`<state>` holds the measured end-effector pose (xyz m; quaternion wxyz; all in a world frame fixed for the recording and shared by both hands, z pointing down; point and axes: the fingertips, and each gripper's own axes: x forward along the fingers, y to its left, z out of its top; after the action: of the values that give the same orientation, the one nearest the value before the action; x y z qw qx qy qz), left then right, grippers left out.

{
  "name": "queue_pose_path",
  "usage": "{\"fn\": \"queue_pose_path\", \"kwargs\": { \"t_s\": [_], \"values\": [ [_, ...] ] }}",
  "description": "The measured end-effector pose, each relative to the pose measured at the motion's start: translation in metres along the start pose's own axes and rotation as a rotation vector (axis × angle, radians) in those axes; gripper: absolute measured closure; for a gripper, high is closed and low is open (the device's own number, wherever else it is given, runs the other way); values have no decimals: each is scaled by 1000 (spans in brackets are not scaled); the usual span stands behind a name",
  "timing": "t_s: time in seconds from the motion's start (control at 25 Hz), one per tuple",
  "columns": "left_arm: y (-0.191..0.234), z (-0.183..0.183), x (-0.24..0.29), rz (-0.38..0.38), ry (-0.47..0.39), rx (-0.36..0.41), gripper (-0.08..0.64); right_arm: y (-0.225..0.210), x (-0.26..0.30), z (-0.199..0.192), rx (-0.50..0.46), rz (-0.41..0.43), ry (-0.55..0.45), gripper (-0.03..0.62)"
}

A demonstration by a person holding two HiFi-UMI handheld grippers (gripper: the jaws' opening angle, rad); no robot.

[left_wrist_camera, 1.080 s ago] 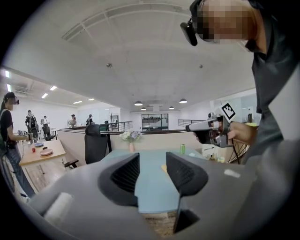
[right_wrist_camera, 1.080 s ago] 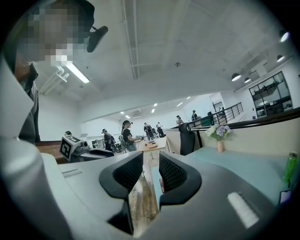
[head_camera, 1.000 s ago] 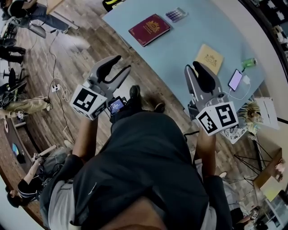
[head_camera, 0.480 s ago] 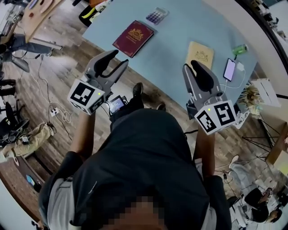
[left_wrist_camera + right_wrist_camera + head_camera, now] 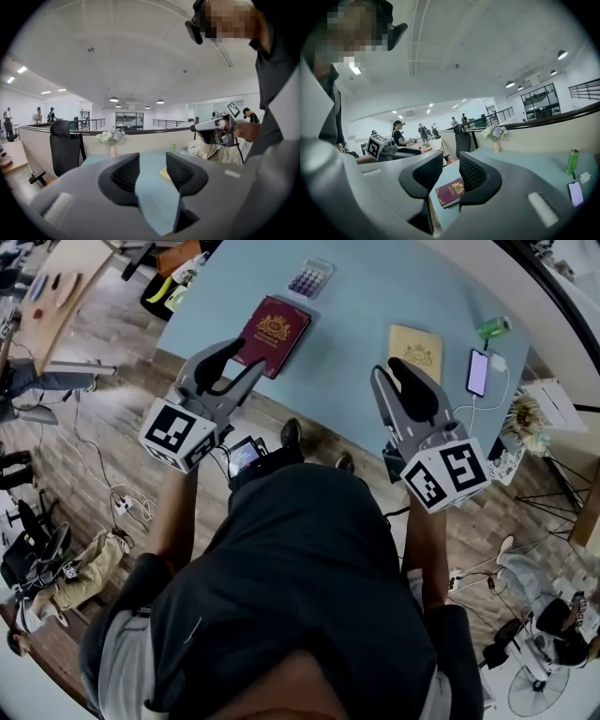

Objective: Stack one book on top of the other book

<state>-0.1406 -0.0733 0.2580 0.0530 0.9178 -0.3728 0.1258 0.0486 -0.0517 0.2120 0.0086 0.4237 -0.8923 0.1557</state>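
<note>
- Head view: left claw (image 5: 251, 356), part open and empty, hovers by the near edge of the red book (image 5: 273, 334).
- Right claw (image 5: 387, 369), barely parted, grips nothing, right of the red book.
- Tan book (image 5: 415, 350) lies on the table (image 5: 356, 306), well right of the red book.

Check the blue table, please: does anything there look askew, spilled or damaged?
Nothing stands out. The red book and the tan book lie flat, closed and apart on the table, and nothing is spilled.
</note>
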Motion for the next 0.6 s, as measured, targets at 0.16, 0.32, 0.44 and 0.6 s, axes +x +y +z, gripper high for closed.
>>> {"fn": "queue_pose_path", "kwargs": {
  "t_s": [0.16, 0.32, 0.44, 0.6],
  "values": [
    [18, -1, 10, -33, -3, 2, 336, -1, 16, -2, 11, -27, 3, 503],
    [36, -6, 19, -67, -6, 1, 336, -3, 33, -5, 30, -50, 8, 503],
    [49, -8, 26, -88, -5, 1, 336, -5, 46, -9, 40, -64, 15, 503],
    [64, -13, 33, -104, 6, -1, 336, -7, 63, -14, 54, -76, 27, 503]
  ]
}}
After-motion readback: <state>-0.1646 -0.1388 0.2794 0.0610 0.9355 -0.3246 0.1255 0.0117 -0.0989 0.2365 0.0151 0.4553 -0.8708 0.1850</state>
